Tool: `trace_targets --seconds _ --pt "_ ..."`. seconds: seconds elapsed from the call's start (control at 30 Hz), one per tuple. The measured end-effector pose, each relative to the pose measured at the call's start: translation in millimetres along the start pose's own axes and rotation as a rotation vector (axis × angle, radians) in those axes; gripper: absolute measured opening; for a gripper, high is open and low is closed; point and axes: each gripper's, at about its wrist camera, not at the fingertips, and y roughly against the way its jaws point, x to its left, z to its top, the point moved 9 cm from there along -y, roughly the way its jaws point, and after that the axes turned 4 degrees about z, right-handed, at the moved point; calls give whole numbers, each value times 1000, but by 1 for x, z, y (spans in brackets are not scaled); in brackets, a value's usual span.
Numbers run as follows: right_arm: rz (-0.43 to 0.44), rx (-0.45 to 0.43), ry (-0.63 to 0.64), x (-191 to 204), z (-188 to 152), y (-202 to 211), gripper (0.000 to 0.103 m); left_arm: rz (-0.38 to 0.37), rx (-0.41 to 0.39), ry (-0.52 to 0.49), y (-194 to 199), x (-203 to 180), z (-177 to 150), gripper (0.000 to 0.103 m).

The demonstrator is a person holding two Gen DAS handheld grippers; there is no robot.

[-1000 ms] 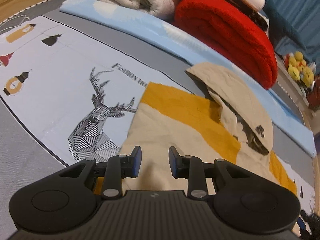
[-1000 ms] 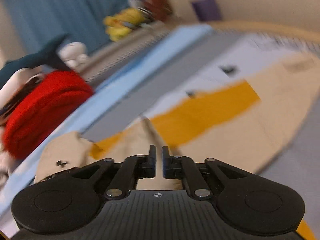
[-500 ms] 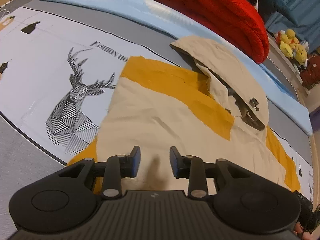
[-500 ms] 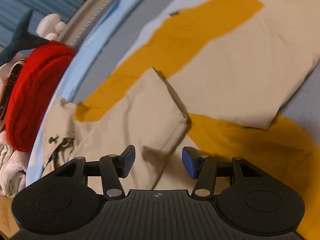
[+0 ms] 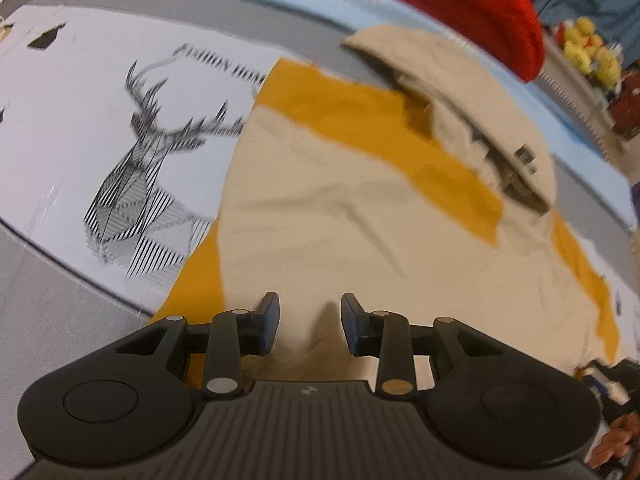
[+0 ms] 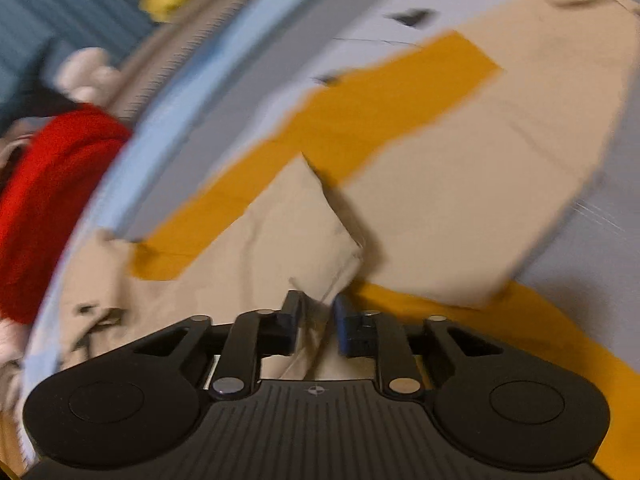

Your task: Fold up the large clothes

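Observation:
A beige and mustard hooded garment lies spread on a printed mat, its hood toward the far side. My left gripper is open and empty, low over the beige body panel. In the right wrist view the same garment shows a folded-over beige sleeve corner. My right gripper has its jaws narrowed around that corner's edge, with cloth between the pads; the view is blurred.
The mat carries a black deer print left of the garment. A red rolled blanket lies beyond the hood, also in the right wrist view. Yellow plush toys sit at the far right.
My right gripper went from shut to wide open, then narrowed onto the sleeve corner. My left gripper has moved forward over the garment, staying open.

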Motion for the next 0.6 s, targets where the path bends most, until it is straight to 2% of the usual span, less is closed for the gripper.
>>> trace_targets --seconds 0.07,0.17,0.23,0.27,0.3,0.37,0.4,0.5,0.6 --pt "-2 -52 23 2 8 7 23 17 32 -3 -7 4 -5 37" --pt "99 -77 60 21 15 13 30 43 46 -7 -11 9 -10 37" --pt "163 -24 63 29 12 7 44 53 46 -5 -11 10 -10 37" --pt "185 41 54 30 5 -2 48 56 43 -1 -10 10 -10 37" --pt "184 94 44 27 -1 -8 50 60 37 10 -9 10 -10 37" --pt "112 165 41 15 -12 -19 50 67 5 37 0 8 -6 37" --pt "84 173 45 10 -13 -21 49 56 -14 38 5 3 -4 37" --pt "91 157 53 12 -7 -16 49 18 -43 -19 13 -14 -2 39" --pt "99 110 91 17 1 -4 49 50 61 -21 -14 -10 -19 40"
